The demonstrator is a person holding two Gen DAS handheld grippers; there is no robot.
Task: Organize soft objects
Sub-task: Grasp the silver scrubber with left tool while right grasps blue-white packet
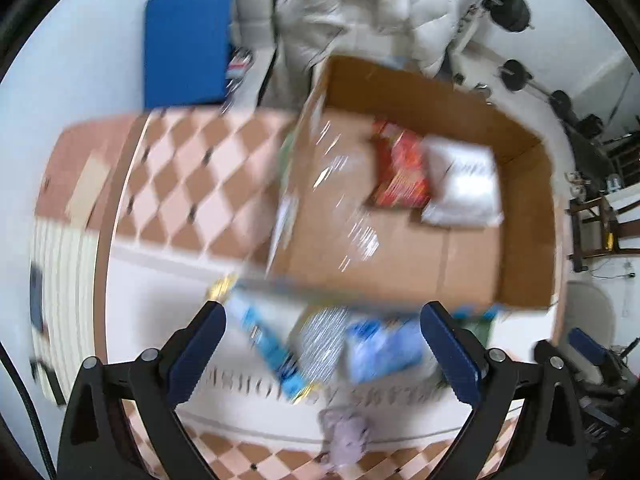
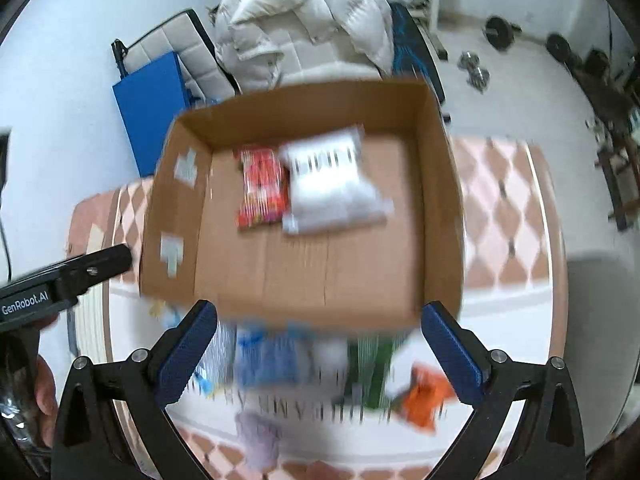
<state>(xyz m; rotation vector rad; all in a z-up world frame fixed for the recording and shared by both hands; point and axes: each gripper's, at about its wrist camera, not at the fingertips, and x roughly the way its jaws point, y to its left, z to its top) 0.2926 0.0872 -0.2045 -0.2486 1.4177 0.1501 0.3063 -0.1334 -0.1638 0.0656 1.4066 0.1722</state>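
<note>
Two packets, a red packet (image 2: 262, 188) and a white packet (image 2: 332, 184), are lying in the cardboard box (image 2: 440, 200). Both the left gripper (image 1: 322, 354) and right gripper (image 2: 318, 350) are hanging released and empty, while blue, green and orange soft items (image 2: 424, 396) (all blurred) are waiting on the table beside the box

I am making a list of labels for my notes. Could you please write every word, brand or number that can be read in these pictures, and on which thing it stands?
"GenRobot.AI": on the black body of the left gripper, seen in the right wrist view.
Large letters on the white cloth by the cardboard box: upside down, too blurred to read.
Print on the red packet and white packet: blurred, unreadable.
</note>
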